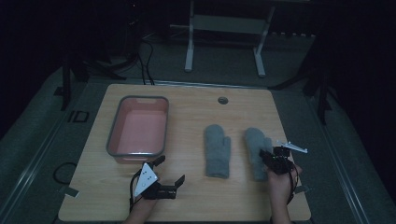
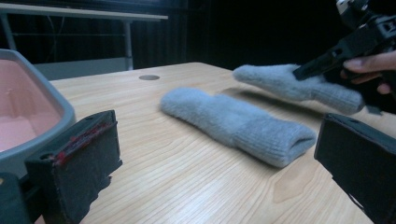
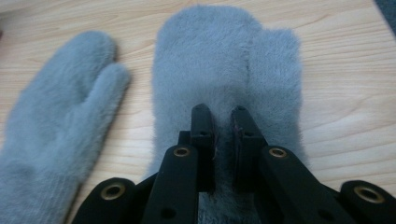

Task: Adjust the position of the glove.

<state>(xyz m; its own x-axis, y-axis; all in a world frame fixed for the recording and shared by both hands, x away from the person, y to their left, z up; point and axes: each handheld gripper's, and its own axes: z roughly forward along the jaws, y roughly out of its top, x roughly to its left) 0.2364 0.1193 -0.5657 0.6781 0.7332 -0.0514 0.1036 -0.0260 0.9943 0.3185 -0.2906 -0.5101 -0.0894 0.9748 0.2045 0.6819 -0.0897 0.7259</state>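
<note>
Right tongs (image 3: 223, 116) clenched on fluffy grey mitten (image 3: 226, 70), pinching fabric near its middle, close to tabletop's (image 1: 196, 196) right edge; second mitten (image 1: 217, 149) lies flat just beside, apart; left tongs (image 1: 170, 170) released, resting near front edge; pink tub (image 1: 138, 126) at left; bare wood between tub and mittens.

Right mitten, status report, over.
Right gripper jaws pinched shut on right mitten. Left gripper open, idle by tub. Left mitten flat alongside. Nothing in the way.
</note>
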